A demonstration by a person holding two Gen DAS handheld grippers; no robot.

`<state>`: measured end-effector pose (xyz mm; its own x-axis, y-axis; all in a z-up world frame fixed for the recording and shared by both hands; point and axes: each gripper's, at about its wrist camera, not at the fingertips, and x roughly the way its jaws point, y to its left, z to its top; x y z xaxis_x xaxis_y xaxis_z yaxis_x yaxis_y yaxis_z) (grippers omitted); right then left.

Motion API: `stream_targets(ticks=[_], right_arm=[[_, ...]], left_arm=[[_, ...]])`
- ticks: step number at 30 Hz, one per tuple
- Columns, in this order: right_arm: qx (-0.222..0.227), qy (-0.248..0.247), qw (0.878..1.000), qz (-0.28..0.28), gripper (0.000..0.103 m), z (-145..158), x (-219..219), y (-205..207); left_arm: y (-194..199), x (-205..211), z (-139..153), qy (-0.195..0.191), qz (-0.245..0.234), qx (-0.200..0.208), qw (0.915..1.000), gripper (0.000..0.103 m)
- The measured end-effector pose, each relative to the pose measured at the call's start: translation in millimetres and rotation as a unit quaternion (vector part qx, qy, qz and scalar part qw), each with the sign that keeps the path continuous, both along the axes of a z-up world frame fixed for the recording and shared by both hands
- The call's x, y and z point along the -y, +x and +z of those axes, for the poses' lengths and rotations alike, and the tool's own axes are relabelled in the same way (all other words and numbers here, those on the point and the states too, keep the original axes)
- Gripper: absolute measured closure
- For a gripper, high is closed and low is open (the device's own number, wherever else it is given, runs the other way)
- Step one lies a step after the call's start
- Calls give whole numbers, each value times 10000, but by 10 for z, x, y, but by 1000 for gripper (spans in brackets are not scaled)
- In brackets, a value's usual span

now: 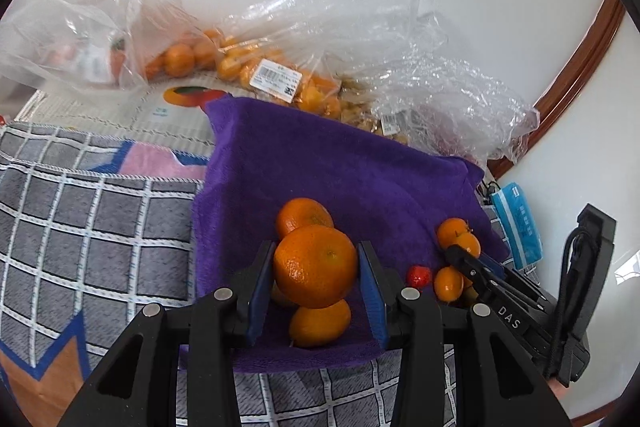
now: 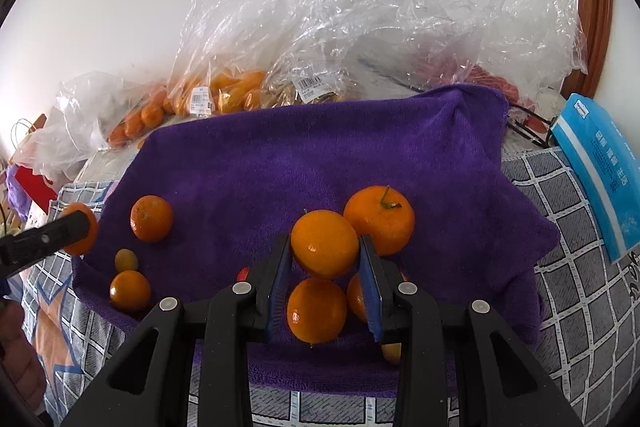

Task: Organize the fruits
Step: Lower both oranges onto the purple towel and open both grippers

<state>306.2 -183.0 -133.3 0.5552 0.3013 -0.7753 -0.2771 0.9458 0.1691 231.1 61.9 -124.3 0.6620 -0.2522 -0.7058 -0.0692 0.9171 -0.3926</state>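
Both grippers are clamping fruit over the purple towel [image 2: 320,155]. Blue-padded fingers [image 1: 259,291] of the left gripper [image 1: 316,267] are pressing in on either side of a large orange [image 1: 315,266], which is sitting up between the tips. One orange [image 1: 304,217] is lying on the towel just behind it and another [image 1: 320,323] is showing below it, partly covered by the held fruit; whether the held one is touching them is hard to say.

From the right wrist camera, the right gripper [image 2: 325,251] is squeezing a smaller orange [image 2: 325,243] between its pads. A stemmed orange [image 2: 379,219] is sitting just behind and to the right, and its lower edge is hiding behind the right finger. Another orange [image 2: 317,310] is lying under the jaws, and more fruit beside it is being cut off by the finger, so its count is unclear.

Something small and red [image 1: 418,275] is lying on the towel between the two grippers; it is too blurred to name. A little greenish-yellow fruit [image 2: 126,259] is resting near the towel's left edge, with two oranges close to it.

Along the wall, crumpled clear plastic bags [image 2: 360,19] are holding more oranges [image 1: 180,59] and some brownish and reddish contents that are not making themselves out through the film. A blue packet [image 2: 600,171] is lying at the right, running out of frame. Under the towel, a grey checked cloth [image 1: 80,227] is covering the surface.
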Motion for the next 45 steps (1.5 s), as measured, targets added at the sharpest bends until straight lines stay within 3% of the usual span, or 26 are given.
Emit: stream_targets(ticks=[12, 32, 35, 39, 45], right_arm=[[134, -125, 9998, 101, 70, -26, -64, -2], [397, -274, 9988, 65, 68, -26, -61, -59], [382, -291, 9988, 60, 66, -19, -59, -62], [347, -229, 9991, 24, 57, 0, -34, -64], [305, -147, 9994, -86, 55, 56, 25, -92]], left_arm=[[159, 116, -188, 132, -55, -203, 9997, 64], [247, 156, -223, 425, -83, -237, 9988, 63], [265, 159, -220, 396, -95, -262, 9988, 59], [268, 165, -207, 316, -156, -267, 9990, 54], [211, 154, -118, 263, -198, -136, 9994, 47]])
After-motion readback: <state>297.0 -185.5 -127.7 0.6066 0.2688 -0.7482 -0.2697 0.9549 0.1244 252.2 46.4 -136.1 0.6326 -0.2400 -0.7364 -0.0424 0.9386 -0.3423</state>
